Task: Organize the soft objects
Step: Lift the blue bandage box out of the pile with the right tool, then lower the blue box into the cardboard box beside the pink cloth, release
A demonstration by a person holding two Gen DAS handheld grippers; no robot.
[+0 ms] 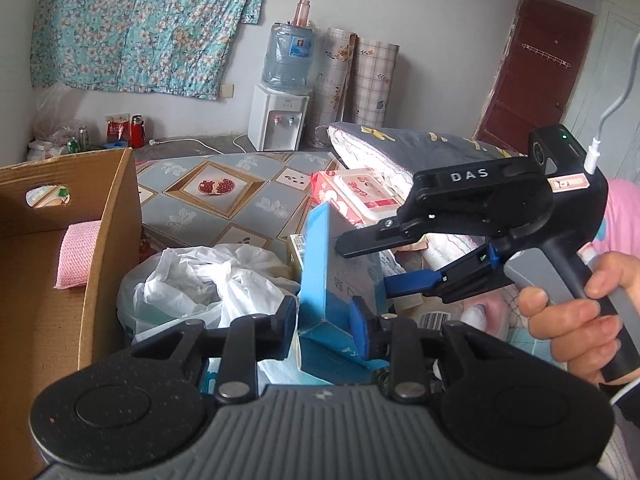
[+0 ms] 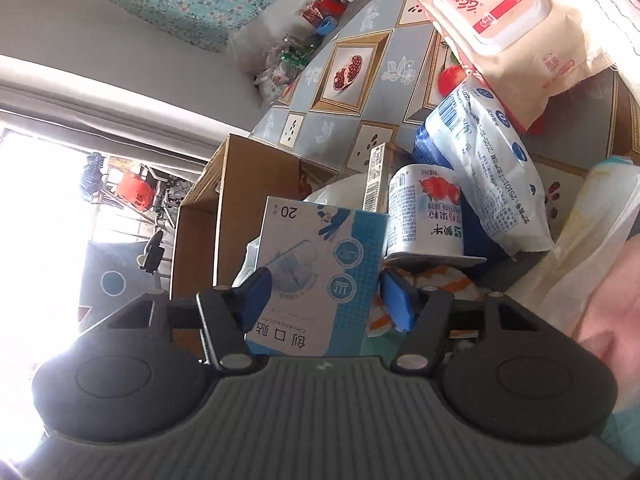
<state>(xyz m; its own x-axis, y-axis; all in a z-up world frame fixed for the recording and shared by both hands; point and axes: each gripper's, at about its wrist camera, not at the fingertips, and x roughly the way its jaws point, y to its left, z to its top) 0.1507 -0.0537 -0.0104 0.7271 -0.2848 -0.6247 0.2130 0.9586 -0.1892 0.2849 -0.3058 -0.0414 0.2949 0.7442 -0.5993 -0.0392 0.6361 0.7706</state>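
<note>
Between our left tongs [image 1: 325,314] sits the blue box [image 1: 320,268], pinched at its narrow sides, upright above the heap. Beside that box our right tongs [image 1: 362,266] reach in half open; in the right wrist view the pads flank the box's wide face, one touching, the other apart. Left of the box, the carton [image 1: 108,208] holds only a pink cloth [image 1: 78,254]. Behind the box, the white bag [image 1: 192,276], wipes pack [image 2: 496,12] and cup [image 2: 426,214] remain unsorted, so most work is left.

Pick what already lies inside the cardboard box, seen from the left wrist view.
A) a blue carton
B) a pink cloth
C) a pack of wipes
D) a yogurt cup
B: a pink cloth rests against the inner wall of the cardboard box; nothing else shows inside it.
</note>
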